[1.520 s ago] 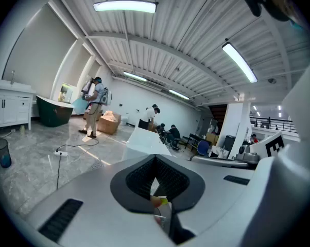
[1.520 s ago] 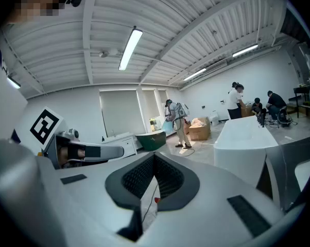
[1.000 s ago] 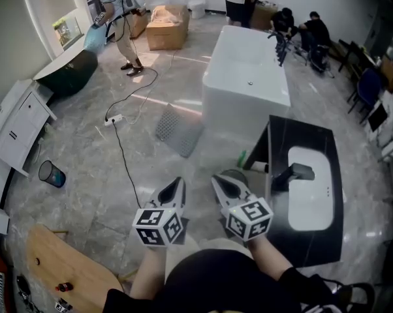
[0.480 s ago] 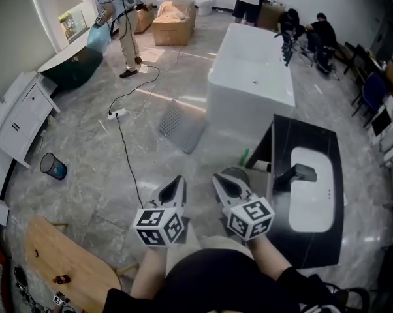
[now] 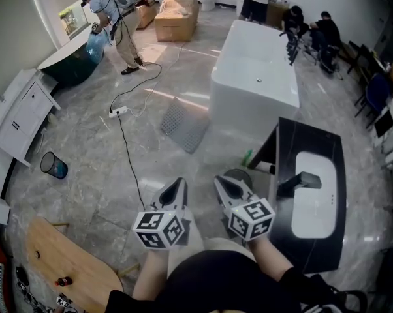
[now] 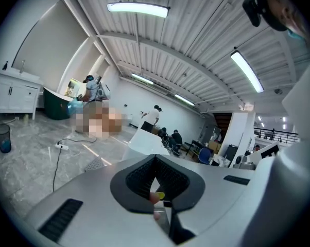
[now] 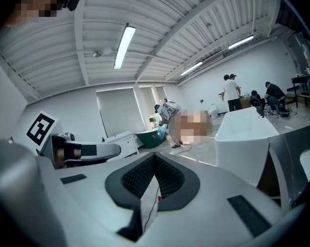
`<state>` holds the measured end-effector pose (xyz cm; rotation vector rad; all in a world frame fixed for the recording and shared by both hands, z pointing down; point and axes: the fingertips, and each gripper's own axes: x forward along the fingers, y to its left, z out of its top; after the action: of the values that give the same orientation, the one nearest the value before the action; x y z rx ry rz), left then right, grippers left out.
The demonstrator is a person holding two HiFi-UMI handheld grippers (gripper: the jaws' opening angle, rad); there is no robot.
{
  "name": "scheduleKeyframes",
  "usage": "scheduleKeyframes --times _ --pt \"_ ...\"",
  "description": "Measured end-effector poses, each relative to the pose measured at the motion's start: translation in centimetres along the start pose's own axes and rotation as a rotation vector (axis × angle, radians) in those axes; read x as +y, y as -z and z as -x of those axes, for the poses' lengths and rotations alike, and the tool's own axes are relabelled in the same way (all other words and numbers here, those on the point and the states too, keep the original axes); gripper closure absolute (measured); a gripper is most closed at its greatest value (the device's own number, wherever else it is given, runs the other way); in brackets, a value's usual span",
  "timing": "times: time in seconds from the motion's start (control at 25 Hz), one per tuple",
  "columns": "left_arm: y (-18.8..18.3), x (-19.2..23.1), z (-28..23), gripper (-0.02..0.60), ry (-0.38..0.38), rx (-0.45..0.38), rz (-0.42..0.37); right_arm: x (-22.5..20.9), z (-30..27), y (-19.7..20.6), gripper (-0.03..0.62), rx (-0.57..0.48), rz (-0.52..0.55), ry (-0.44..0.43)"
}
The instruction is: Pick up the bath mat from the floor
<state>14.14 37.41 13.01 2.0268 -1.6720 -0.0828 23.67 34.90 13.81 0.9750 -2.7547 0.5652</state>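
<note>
Approach, I'd say: left gripper (image 5: 177, 183) and right gripper (image 5: 218, 181), both closed and empty, hang well short of the grey perforated bath mat (image 5: 182, 126) at centre frame; next, step closer and open the jaws.

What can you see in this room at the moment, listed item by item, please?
bath mat: one, grey, flat on the floor left of the bathtub
bathtub: one, white, middle of the room
vanity counter: one, black with a white basin, at right
faucet: one, black, on the counter
power strip: one, white with a black cable, on the floor left of the mat
bin: one, blue, on the floor at left
cabinet: one, white, far left
cardboard box: one, brown, far end
wooden board: one, tan, bottom left
other people: at least four, far end
left gripper: one, white, shut, empty
right gripper: one, white, shut, empty
</note>
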Motion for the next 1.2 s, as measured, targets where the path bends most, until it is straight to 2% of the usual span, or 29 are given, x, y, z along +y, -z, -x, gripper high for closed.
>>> scheduleKeyframes --times 0.68,1.2 --pt "-4.6 7.1 -9.2 0.581 0.021 0.044 0.012 -5.1 -10.9 -4.2 0.583 0.006 -0.013 0.032" --pt "-10.4 14.1 -14.9 0.581 0.039 0.075 -0.031 -5.1 -21.7 -8.8 0.583 0.006 -0.003 0.024"
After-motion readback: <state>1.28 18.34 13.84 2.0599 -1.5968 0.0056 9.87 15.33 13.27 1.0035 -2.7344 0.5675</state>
